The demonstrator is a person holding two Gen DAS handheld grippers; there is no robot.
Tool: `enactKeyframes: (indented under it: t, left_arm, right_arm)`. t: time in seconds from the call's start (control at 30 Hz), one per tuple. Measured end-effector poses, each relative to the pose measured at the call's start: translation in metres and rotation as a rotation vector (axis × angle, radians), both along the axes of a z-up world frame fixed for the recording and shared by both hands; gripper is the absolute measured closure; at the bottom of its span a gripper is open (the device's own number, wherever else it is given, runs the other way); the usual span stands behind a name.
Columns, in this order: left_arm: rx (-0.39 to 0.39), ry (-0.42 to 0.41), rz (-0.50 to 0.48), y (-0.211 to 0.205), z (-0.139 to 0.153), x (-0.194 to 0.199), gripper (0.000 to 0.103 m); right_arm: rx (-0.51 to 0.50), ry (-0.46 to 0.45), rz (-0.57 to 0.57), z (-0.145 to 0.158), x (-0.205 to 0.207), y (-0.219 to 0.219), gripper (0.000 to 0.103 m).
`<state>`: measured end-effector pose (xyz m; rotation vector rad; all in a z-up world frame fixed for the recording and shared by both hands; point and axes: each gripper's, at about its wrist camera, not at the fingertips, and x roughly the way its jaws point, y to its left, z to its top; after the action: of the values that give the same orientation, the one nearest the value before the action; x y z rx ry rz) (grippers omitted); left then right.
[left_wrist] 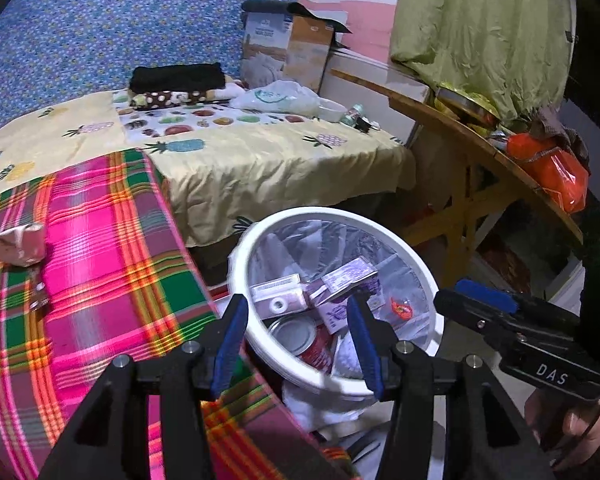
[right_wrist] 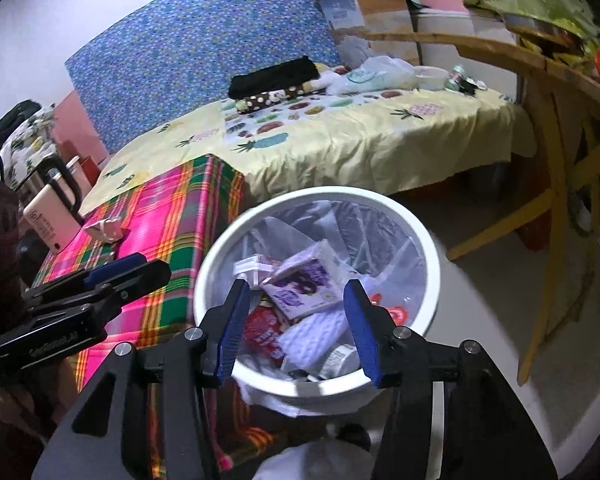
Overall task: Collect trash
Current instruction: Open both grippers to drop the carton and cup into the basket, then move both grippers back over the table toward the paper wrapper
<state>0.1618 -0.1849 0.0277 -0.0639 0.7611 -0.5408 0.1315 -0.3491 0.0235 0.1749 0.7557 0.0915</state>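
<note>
A white bin (left_wrist: 340,213) with a clear liner stands on the floor beside the plaid-covered table (left_wrist: 100,240). It holds purple cartons (left_wrist: 348,280), a tin can (left_wrist: 296,332) and wrappers. It also shows in the right wrist view (right_wrist: 320,196), with a purple carton (right_wrist: 304,284) on top. My left gripper (left_wrist: 300,340) is open and empty over the bin's near rim. My right gripper (right_wrist: 300,328) is open and empty above the bin; it also shows in the left wrist view (left_wrist: 480,300). A crumpled pale wrapper (left_wrist: 18,244) lies on the plaid cloth, also in the right wrist view (right_wrist: 106,227).
A bed with a yellow pineapple sheet (left_wrist: 260,160) stands behind the bin, with folded clothes and a plastic bag on it. A wooden table (left_wrist: 480,152) with orange packets stands at the right. A phone (right_wrist: 50,216) and a kettle stand at the plaid table's far left.
</note>
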Motion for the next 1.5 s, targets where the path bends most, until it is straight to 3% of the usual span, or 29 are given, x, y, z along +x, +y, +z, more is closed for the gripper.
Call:
enactKeyframes:
  t: [0.7, 1.5]
  left_arm:
    - [0.021, 0.005, 0.172, 0.089, 0.002, -0.039, 0.05]
    - [0.023, -0.015, 0.361, 0.169, -0.003, -0.054, 0.05]
  right_arm:
    - [-0.045, -0.036, 0.19, 0.014, -0.014, 0.07, 0.053]
    - [-0.021, -0.004, 0.298, 0.009, -0.008, 0.121, 0.053]
